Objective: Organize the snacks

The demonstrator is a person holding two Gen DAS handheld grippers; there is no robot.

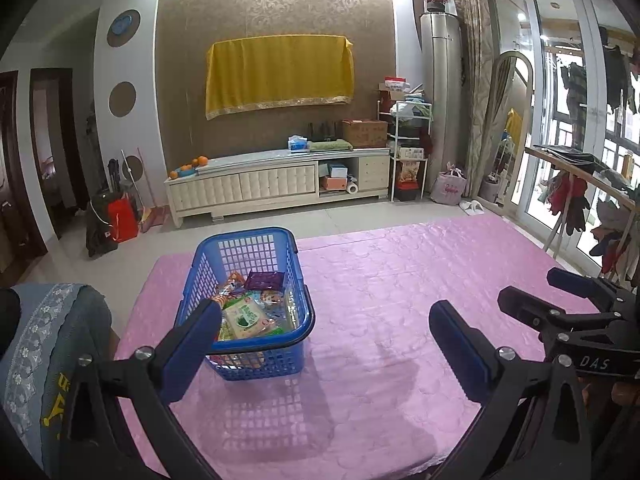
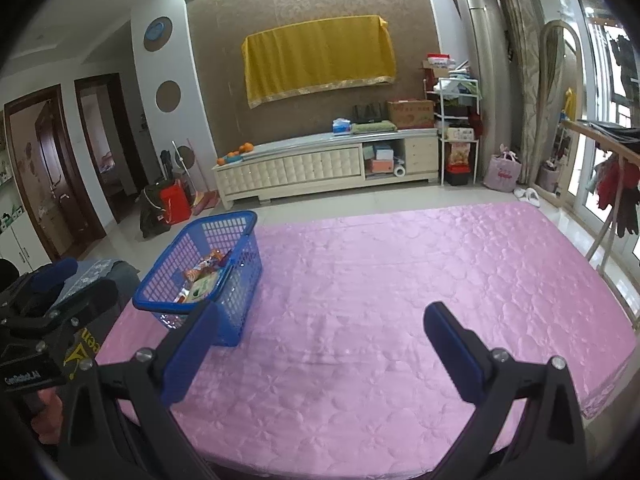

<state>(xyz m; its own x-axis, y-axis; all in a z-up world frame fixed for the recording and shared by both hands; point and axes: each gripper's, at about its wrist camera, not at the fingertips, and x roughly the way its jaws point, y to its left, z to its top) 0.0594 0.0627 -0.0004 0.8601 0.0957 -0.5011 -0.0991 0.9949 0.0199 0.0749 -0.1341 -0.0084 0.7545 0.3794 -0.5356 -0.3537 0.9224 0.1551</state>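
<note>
Left wrist view shows the blue basket (image 1: pixel 256 304) on the pink tabletop (image 1: pixel 400 300), with snack packs (image 1: pixel 248 312) inside. The left tongs (image 1: pixel 326 322) are wide apart and hold nothing. The right tongs (image 2: pixel 320 334) are wide apart and empty too. No snacks lie outside, so sorting looks nearly done. Next, maybe tidy the packs.

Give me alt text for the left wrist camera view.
A blue basket holding snack packets stands on a pink-covered table, seen between the open left gripper's fingers. The right gripper shows at the right edge.
</note>
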